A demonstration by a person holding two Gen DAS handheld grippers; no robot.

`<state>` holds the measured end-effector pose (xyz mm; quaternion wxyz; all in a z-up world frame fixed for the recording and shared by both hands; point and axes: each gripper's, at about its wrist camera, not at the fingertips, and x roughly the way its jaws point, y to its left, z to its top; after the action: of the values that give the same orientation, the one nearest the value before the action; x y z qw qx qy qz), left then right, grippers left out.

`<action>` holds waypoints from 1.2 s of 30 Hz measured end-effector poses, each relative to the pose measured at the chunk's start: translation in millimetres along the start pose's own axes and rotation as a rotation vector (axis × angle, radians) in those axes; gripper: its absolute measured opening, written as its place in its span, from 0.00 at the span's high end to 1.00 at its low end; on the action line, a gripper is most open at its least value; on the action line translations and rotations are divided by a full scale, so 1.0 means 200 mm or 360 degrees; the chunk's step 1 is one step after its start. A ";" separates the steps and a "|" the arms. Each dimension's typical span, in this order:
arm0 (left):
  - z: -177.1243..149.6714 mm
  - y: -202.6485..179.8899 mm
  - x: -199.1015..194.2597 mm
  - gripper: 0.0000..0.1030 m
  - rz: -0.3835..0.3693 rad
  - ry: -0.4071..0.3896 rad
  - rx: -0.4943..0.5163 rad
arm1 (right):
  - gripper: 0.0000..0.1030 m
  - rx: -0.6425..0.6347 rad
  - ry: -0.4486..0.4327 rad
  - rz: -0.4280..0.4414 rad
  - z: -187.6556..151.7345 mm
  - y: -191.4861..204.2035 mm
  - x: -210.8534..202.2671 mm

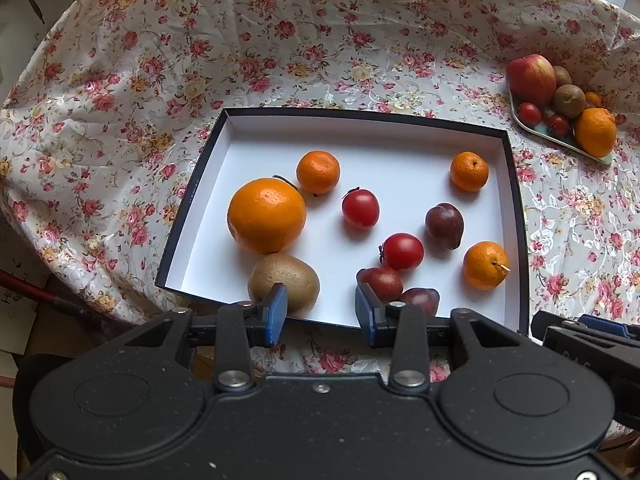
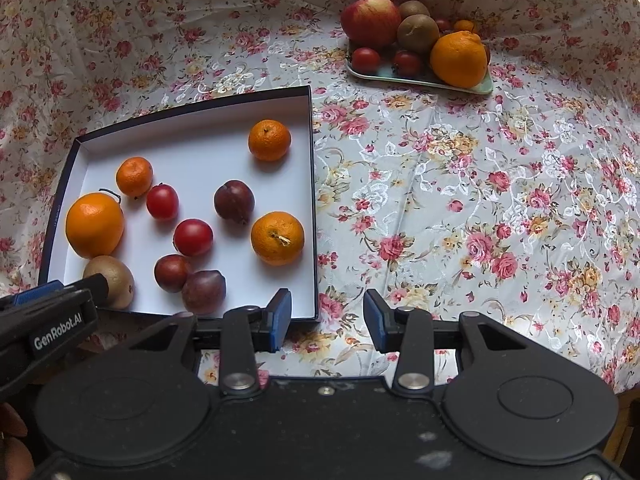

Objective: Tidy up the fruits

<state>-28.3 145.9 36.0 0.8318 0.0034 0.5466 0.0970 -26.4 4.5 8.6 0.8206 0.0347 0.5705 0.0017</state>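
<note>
left wrist view: saw the left gripper (image 1: pixel 321 312) spread wide and empty, low center of the frame, just short of the box (image 1: pixel 360 118). kiwi (image 1: pixel 283 280) and plums (image 1: pixel 385 282) lay right behind the blue pads. right wrist view: found the right gripper (image 2: pixel 327 317) likewise open, holding nothing, past the box's lower right corner. tray (image 2: pixel 420 78) of piled fruit sat upper right. judged risky: round fruit could roll off under an off-center pinch, and crowded neighbors might get nudged.
</note>
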 end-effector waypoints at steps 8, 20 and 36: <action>0.00 -0.02 0.01 0.54 -0.0006 0.0006 0.0016 | 0.58 0.0017 0.0009 0.0010 0.01 -0.01 0.00; 0.00 -0.02 0.01 0.54 -0.0015 0.0012 0.0011 | 0.58 -0.0008 0.0031 0.0000 0.00 0.02 0.02; -0.01 -0.03 0.01 0.54 0.0010 0.0010 0.0036 | 0.58 -0.0017 0.0050 0.0007 0.00 0.03 0.03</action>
<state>-27.6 140.8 32.9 0.8297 0.0142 0.5501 0.0936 -23.8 10.1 2.5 0.8117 0.0314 0.5832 0.0069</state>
